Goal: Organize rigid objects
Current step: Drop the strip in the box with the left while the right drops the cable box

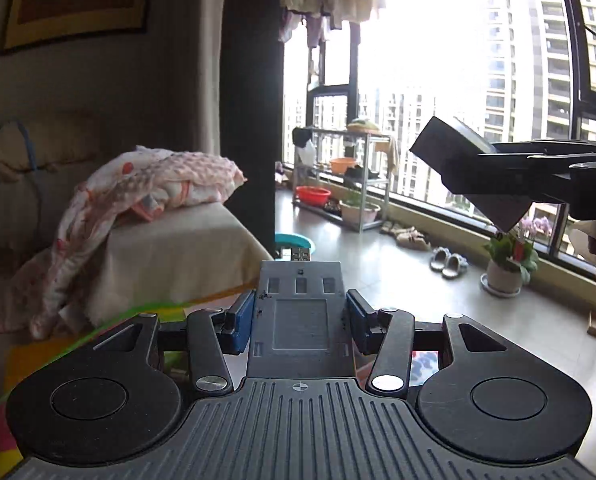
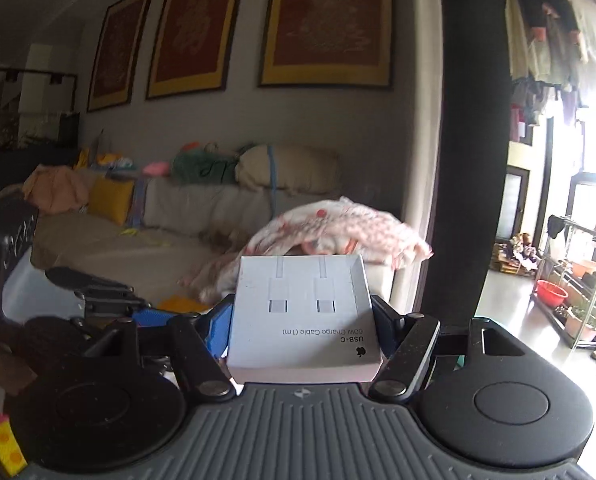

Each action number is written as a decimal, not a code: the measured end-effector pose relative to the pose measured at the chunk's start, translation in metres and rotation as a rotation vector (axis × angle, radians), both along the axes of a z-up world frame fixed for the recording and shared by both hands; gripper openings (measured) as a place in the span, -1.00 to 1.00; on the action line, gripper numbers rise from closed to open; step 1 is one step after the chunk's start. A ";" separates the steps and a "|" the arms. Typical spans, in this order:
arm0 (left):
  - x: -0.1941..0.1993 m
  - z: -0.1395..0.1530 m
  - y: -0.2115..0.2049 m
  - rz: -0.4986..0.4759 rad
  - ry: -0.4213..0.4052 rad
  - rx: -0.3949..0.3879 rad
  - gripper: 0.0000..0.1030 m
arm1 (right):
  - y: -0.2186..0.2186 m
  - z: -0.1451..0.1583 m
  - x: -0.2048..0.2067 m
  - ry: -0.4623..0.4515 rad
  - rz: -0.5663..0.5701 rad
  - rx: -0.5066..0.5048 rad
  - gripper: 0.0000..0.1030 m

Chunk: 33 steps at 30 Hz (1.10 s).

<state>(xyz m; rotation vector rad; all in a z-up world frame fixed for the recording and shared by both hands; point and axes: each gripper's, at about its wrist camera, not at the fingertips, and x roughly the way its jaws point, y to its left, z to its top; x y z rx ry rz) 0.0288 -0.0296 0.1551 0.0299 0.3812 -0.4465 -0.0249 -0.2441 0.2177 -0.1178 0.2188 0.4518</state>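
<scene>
1. While both hands carry their loads high above the floor, the left gripper has its blue pads pressed against the two long sides of a grey slotted device, which runs from the palm out past the fingertips, a metal plug showing at its far end.
2. That side-on clamp probably suits the flat, rigid body: it cannot pivot between the pads.
3. The right gripper grips a white cable box the same way, jaws narrowed onto its side walls, printed face up and its near edge resting close to the palm.
4. Seen from the left wrist camera, the right gripper holds that box tilted in front of the window, well apart from the left fingers.
5. No bin or shelf for either object lies near the fingers, so I judge both are mid-carry, with placing yet to come.
</scene>
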 end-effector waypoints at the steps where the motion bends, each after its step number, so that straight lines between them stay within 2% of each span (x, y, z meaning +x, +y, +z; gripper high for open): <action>1: 0.019 -0.003 -0.002 0.019 0.026 -0.032 0.03 | -0.001 0.006 0.011 -0.003 -0.023 0.016 0.34; 3: 0.060 -0.018 -0.010 0.077 0.109 -0.034 0.03 | -0.001 0.012 0.032 0.003 -0.064 0.033 0.34; 6: 0.114 -0.054 -0.020 0.147 0.234 0.026 0.03 | -0.002 0.005 0.056 0.034 -0.113 0.026 0.33; 10: 0.141 -0.090 -0.031 0.129 0.289 0.055 0.03 | -0.005 -0.023 0.076 0.112 -0.133 0.005 0.33; 14: 0.152 -0.114 -0.034 0.104 0.377 0.069 0.02 | -0.007 -0.052 0.091 0.160 -0.169 -0.041 0.33; 16: 0.143 -0.114 -0.037 0.092 0.336 0.098 -0.03 | -0.007 -0.061 0.099 0.191 -0.171 -0.045 0.34; 18: 0.135 -0.108 -0.031 0.069 0.329 0.039 -0.02 | -0.007 -0.068 0.102 0.223 -0.167 -0.033 0.34; 22: 0.107 -0.082 -0.002 0.127 0.208 -0.047 -0.02 | 0.001 -0.078 0.108 0.245 -0.164 -0.028 0.34; 24: 0.087 -0.073 0.023 0.154 0.175 -0.101 -0.03 | 0.007 -0.082 0.110 0.251 -0.153 -0.039 0.34; 28: 0.048 -0.075 0.062 0.173 0.177 -0.130 -0.03 | 0.027 -0.094 0.125 0.292 -0.121 -0.065 0.34; 31: 0.028 -0.090 0.082 0.203 0.213 -0.122 -0.03 | 0.046 -0.102 0.153 0.349 -0.120 -0.053 0.34; 33: 0.022 -0.101 0.096 0.229 0.248 -0.144 -0.03 | 0.062 -0.110 0.174 0.361 -0.135 -0.049 0.34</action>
